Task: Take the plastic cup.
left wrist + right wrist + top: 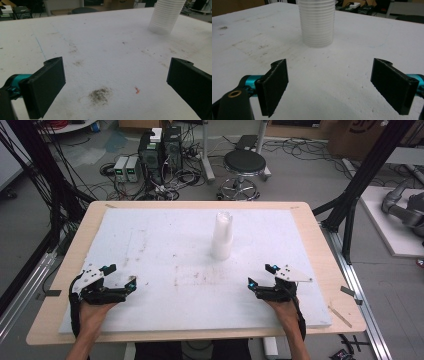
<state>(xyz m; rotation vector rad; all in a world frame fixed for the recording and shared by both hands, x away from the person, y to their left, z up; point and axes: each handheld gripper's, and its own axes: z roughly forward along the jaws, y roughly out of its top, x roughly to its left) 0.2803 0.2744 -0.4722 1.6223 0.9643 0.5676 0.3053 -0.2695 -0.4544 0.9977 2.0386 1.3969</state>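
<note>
**Desk:** Start at the left and work across. What have you got?

**Me:** I see my left gripper (121, 277) low on the near-left part of the white foam board (165, 245), well apart from the stack of white plastic cups (221, 237) and on the near-left side of it. My left hand (92, 312) comes in from the near edge behind it. In the left gripper view its jaws stand wide apart, released, with bare board between them. On that board, nearer to me than the stack, I see a dark smudge (100, 95) and a small orange fleck (137, 90).

**Desk:** And the cups themselves?

**Me:** The stack stands upright on the board, roughly in the middle and a little toward the far edge. It rests on the board alone; neither gripper touches it. In the left gripper view it sits at the upper right (166, 16); in the right gripper view it stands straight ahead, beyond the jaws (317, 23), ribbed rims showing.

**Desk:** Right side?

**Me:** My right gripper (260, 277) lies near-right of the stack, also well apart from it, with my right hand (286, 312) behind. Its jaws are spread wide too, released, gripping nothing. Beyond the stack, past the wooden table (320, 250), a black round stool (244, 164) stands on the floor.
</note>
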